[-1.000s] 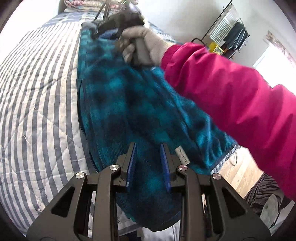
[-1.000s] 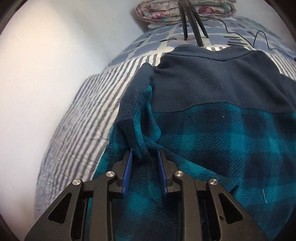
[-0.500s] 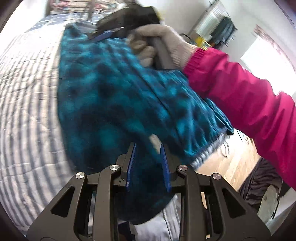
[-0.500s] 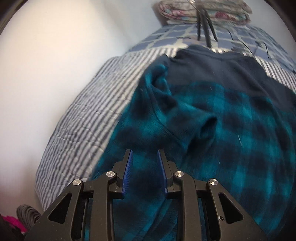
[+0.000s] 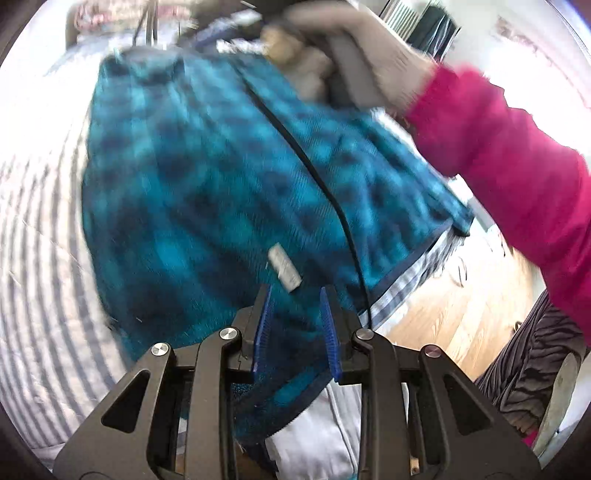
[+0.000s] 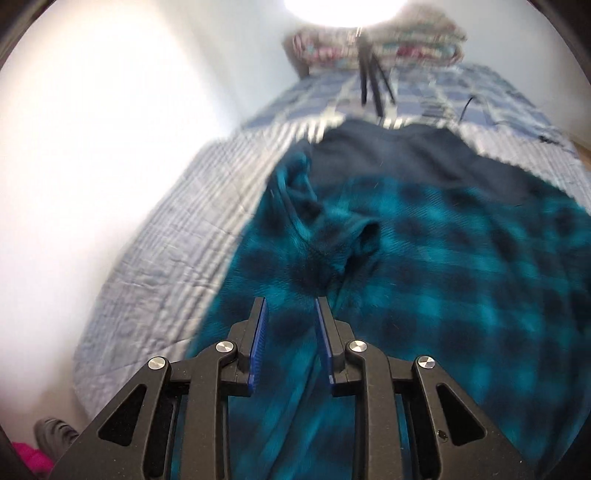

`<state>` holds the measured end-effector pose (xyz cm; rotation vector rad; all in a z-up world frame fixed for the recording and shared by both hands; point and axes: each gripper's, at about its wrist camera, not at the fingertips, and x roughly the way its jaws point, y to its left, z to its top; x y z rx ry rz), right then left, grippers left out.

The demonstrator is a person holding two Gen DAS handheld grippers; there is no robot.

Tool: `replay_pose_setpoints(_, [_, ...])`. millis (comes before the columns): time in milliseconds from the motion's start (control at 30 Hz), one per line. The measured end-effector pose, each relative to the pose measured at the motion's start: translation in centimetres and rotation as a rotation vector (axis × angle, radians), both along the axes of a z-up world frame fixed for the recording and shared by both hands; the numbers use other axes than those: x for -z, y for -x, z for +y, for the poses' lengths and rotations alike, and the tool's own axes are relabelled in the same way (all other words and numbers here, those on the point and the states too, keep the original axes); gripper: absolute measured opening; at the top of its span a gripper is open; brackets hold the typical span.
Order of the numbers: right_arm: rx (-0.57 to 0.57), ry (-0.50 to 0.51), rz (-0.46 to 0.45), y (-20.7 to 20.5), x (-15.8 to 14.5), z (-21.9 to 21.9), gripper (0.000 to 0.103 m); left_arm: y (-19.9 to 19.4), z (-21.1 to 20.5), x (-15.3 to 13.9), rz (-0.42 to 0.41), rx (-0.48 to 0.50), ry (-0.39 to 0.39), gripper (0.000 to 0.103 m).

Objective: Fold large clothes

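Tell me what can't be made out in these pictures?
- Label text, left view: blurred and too small.
- Right gripper, left view: motion-smeared, jaws unreadable there.
- Jacket hem, right view: cut off by the frame's lower edge.
- Bedding pile, right view: washed out by glare.

— How does the left gripper (image 5: 295, 317) stand?
— Its two blue-padded fingers (image 5: 263, 325) are spread apart, pointing forward and down, with nothing pinched between them.
— And the right gripper (image 6: 290, 332)?
— Parted in the same way, its blue pads (image 6: 257, 343) well clear of each other.
— Is the person visible?
— In the left wrist view, a gloved right hand (image 5: 354, 55) grips its tool's handle, blurred, the arm in a pink sleeve (image 5: 517, 162) reaching across from the right.
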<state>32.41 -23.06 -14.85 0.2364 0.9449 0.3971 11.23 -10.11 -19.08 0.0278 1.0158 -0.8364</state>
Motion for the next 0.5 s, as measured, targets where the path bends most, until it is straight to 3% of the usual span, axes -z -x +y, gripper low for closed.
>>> replay_pose_setpoints(67, [0.037, -0.024, -0.045, 3.3, -2.5, -2.3, 0.026, 0.5, 0.5, -1.5, -0.050, -0.022, 0.024, 0.024])
replay_pose_setpoints(167, [0.086, -0.031, -0.086, 7.9, -4.9, -5.5, 0.040, 1.0, 1.0, -3.2, -0.098, -0.055, 0.043, 0.024])
replay_pose_setpoints(300, [0.137, -0.008, -0.117, 13.8, -6.7, -8.7, 0.043, 1.5, 1.6, -5.0, -0.141, -0.088, 0.070, 0.025])
replay_pose_setpoints(367, [0.175, 0.008, -0.126, 17.2, -7.4, -10.9, 0.049, 1.8, 1.5, -5.8, -0.165, -0.101, 0.077, 0.038])
replay_pose_setpoints(500, [0.240, 0.069, -0.142, 22.1, -8.2, -14.0, 0.055, 2.5, 1.0, -7.5, -0.210, -0.129, 0.072, 0.048])
